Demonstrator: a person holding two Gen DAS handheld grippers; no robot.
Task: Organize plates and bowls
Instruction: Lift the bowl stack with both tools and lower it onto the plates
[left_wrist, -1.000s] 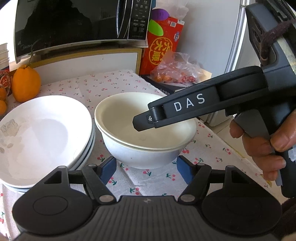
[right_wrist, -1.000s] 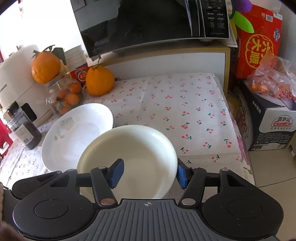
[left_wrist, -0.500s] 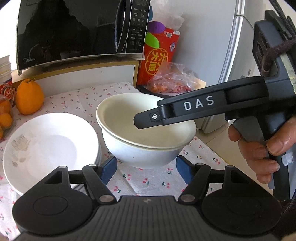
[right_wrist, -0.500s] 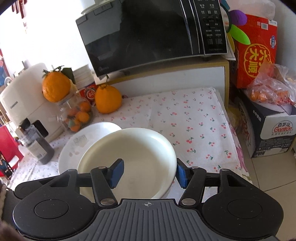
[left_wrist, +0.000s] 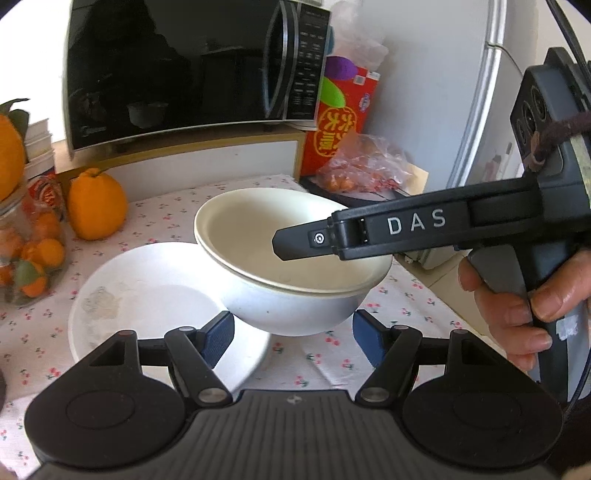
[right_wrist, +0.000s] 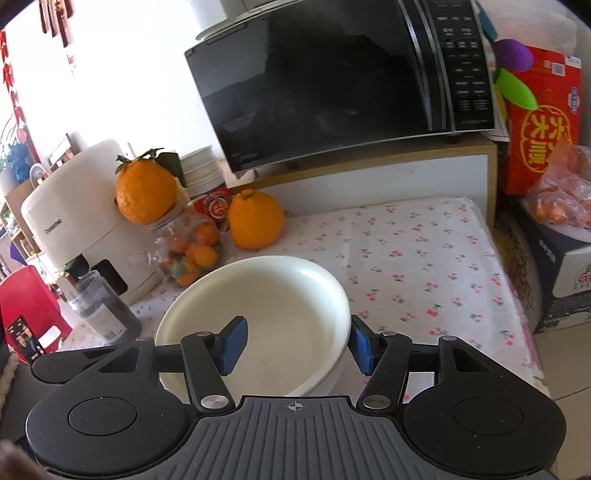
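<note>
Cherry-print tablecloth (right_wrist: 413, 258) spreads beneath a black microwave (right_wrist: 343, 85).

hidden and cut off
the right gripper (left_wrist: 295, 243) hid part of the bowl (left_wrist: 288, 258); the plate's (left_wrist: 147, 295) near rim lay behind the left gripper (left_wrist: 293, 334).

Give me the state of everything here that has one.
bowls: two nested, empty, tilted, apparently clear of the tablecloth.
plate: flat on the tablecloth, empty, smudged.
right gripper: one finger inside the bowls, one outside the rim; closure unclear.
left gripper: open, empty.
microwave: door shut.
jar: holds small fruit; large orange sits on top.
</note>
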